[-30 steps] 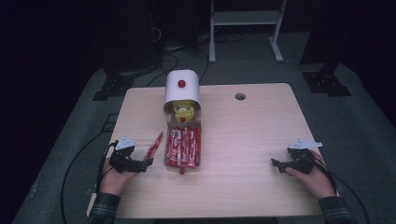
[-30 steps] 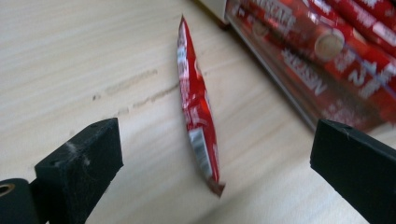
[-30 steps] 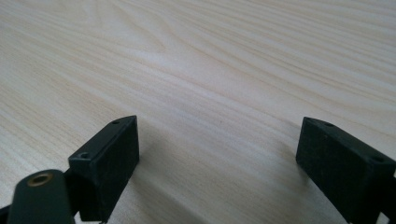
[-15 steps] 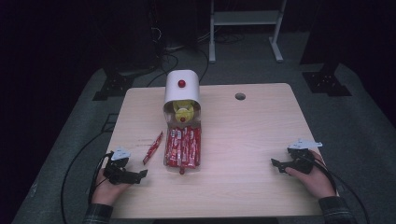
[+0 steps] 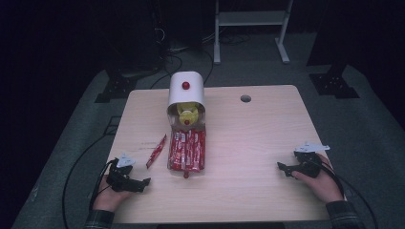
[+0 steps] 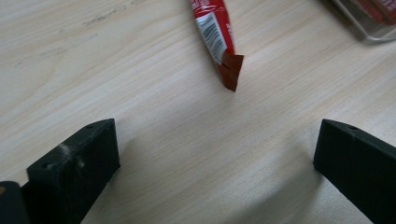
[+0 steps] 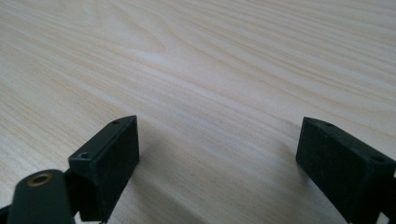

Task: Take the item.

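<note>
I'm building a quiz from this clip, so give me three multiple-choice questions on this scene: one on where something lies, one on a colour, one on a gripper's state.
1. Where does the loose sachet lie?
A. left of the clear tray
B. inside the tray
C. by the table's right edge

2. What colour is the knob on the white dispenser?
A. blue
B. red
C. green

3. How is the left gripper?
A. shut on the sachet
B. shut, empty
C. open, empty

Answers: 1 A, it rests on bare wood beside the tray. 2 B, a red dot shows on top. 3 C, the left gripper view shows jaws wide apart, sachet beyond them.
</note>
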The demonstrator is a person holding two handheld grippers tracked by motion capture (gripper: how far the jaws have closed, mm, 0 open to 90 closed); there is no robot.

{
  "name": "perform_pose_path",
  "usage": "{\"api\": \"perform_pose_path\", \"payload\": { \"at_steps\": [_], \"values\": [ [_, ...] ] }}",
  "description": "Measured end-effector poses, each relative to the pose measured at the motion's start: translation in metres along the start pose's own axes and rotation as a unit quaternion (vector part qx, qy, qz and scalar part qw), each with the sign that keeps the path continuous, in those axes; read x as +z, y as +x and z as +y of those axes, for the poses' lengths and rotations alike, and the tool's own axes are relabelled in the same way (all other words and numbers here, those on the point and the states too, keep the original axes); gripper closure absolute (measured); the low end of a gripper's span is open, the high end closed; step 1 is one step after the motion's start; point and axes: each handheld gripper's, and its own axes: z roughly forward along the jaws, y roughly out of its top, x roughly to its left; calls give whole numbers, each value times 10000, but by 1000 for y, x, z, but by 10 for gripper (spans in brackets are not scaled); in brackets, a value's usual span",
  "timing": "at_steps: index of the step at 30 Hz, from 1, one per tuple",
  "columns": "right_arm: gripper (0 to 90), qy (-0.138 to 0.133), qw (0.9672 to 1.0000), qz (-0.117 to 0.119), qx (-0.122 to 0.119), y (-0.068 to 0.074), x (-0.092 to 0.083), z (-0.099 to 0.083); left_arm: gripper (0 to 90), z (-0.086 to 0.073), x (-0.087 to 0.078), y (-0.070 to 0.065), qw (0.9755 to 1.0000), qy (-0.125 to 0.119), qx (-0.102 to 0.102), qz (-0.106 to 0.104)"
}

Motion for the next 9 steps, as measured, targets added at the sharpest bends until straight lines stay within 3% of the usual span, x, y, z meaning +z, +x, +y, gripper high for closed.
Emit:
{"api": "perform_pose_path", "payload": {
  "at_steps": [3, 9],
  "values": [
    [123, 0, 10000, -1, 0, 0, 0, 0, 0, -4, 0, 1, 9998, -179, 36, -39],
    [123, 1, 10000, -1, 2, 0, 0, 0, 0, -6, 0, 2, 9996, -282, 70, -69]
  ]
}}
